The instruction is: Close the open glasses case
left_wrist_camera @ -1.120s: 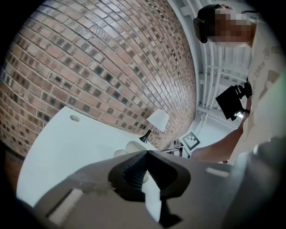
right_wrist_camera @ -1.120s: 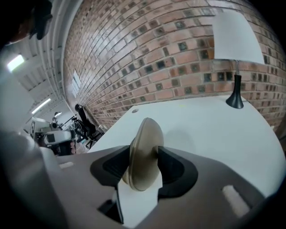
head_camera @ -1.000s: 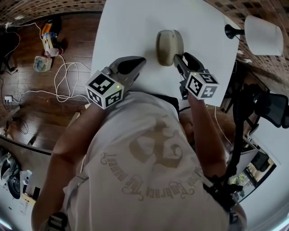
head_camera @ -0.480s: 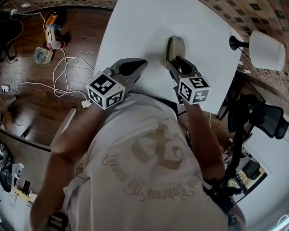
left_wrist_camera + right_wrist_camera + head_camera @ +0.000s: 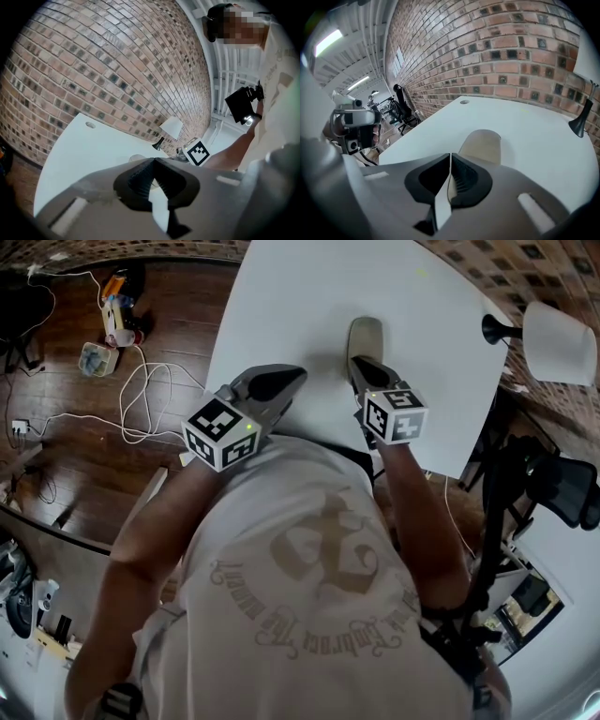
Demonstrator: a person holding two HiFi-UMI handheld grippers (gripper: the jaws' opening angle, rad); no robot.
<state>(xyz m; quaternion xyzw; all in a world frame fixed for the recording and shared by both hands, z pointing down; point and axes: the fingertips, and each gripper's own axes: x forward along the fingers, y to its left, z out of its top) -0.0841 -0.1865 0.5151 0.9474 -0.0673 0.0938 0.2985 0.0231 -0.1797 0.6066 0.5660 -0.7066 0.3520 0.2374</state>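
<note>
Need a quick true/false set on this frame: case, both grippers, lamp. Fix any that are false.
1. The glasses case lies on the white table. True.
2. The left gripper has its jaws wide apart. False: in the left gripper view they meet at the tips, with nothing between them.
3. The right gripper is closer to the case than the left one. True.
4. The lamp has a black shade. False: the shade is white, on a dark stand.
5. The right gripper's jaws are together. True.
</note>
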